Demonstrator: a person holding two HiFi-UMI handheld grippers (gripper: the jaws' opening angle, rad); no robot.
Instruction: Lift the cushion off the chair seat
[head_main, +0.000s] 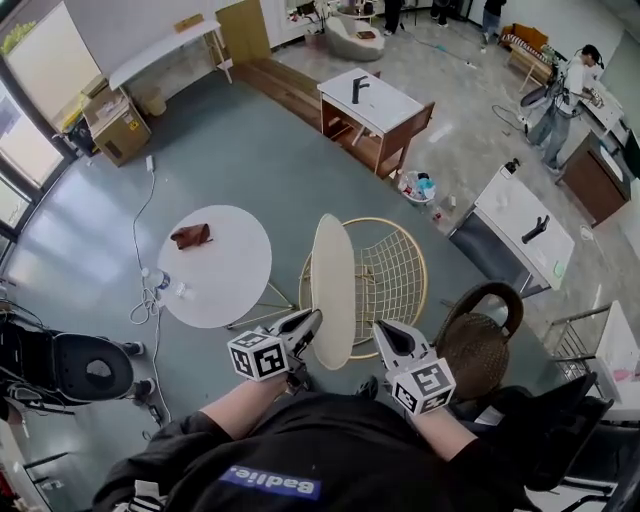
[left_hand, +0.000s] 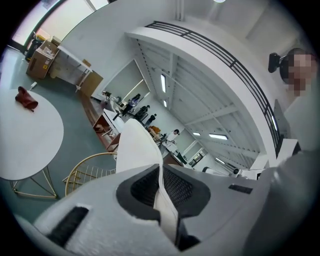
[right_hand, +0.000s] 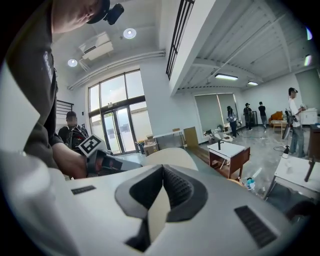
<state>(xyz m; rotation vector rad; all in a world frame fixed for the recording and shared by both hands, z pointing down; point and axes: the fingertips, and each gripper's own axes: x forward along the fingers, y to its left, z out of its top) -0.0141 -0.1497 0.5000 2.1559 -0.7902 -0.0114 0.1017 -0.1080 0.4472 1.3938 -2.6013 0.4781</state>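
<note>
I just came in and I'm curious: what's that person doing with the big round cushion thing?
A person holds a gripper in each hand. The left gripper and the right gripper are both clamped on the edge of the round cream cushion. The cushion is tipped up on its edge over the gold wire chair, so the bare wire seat shows beside it. A round white table stands next to the chair.

I am in an open lab hall: far ahead of my left claw (head_main: 312, 320) stand work desks (head_main: 375, 100), people (head_main: 562, 95) and cardboard boxes (head_main: 118, 128), under a beamed ceiling (left_hand: 200, 90).
</note>
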